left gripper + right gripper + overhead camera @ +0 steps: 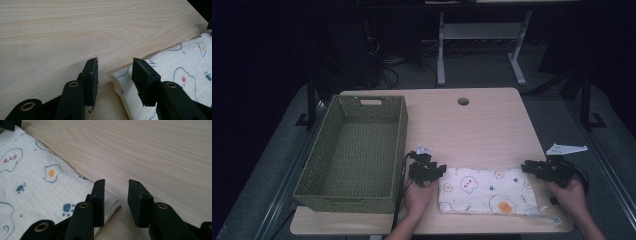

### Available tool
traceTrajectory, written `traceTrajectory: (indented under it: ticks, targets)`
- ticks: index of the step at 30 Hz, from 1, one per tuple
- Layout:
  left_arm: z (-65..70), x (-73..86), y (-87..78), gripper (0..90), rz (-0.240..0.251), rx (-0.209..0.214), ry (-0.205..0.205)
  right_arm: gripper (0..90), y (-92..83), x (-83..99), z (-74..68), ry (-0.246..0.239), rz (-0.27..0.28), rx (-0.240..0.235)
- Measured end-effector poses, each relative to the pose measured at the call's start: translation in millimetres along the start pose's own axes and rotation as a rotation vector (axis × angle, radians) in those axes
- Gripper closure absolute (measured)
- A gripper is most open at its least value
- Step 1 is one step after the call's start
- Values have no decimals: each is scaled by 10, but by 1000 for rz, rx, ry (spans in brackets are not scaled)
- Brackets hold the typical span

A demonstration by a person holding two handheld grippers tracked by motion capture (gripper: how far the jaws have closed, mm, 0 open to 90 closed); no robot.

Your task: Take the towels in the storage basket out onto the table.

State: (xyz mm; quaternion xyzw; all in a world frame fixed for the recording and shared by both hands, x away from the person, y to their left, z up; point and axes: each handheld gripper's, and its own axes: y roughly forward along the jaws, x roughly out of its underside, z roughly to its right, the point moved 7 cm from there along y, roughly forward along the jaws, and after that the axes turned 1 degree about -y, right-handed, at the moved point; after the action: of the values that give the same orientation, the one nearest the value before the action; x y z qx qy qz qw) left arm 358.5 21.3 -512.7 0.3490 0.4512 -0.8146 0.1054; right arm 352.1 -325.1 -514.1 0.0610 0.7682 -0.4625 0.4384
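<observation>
A folded white cloth [488, 190] printed with fried eggs and little clouds lies flat near the table's front edge. My left gripper [436, 169] stands open at the cloth's far left corner. In the left gripper view the cloth [180, 75] has its corner between the open jaws of the left gripper [115, 66]. My right gripper [528, 167] is open at the cloth's far right corner. In the right gripper view that corner of the cloth [37, 185] sits under the left jaw of the right gripper [116, 185], whose jaws hold nothing.
A green woven basket [330, 145] stands empty on the left side of the wooden table [477, 125]. A round cable hole [463, 101] is near the far edge. A white desk frame [482, 40] stands beyond on the floor.
</observation>
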Motion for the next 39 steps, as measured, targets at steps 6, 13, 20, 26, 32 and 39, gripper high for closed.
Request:
traceTrajectory:
  ticks: [6, 13, 20, 26, 32, 39]
  targets:
    - [9, 23, 34, 560, -18, 11, -2, 657, 68, 25, -16, -7, -28, -14]
    - [38, 38, 56, 657, -32, 40, 5, 729, 93, 52, -38, -8, -43, -36]
    - [32, 60, 64, 831, -47, 64, 18, 844, 100, 58, -76, -7, -57, -83]
    - [46, 19, 73, 857, -3, 84, -10, 852, 56, 46, -30, 16, -39, -85]
    - [45, -20, 112, 862, 28, 105, -47, 854, -6, 7, 32, 39, -13, -80]
    - [63, -116, 145, 865, 68, 115, -74, 855, -34, -43, 126, 64, 4, -74]
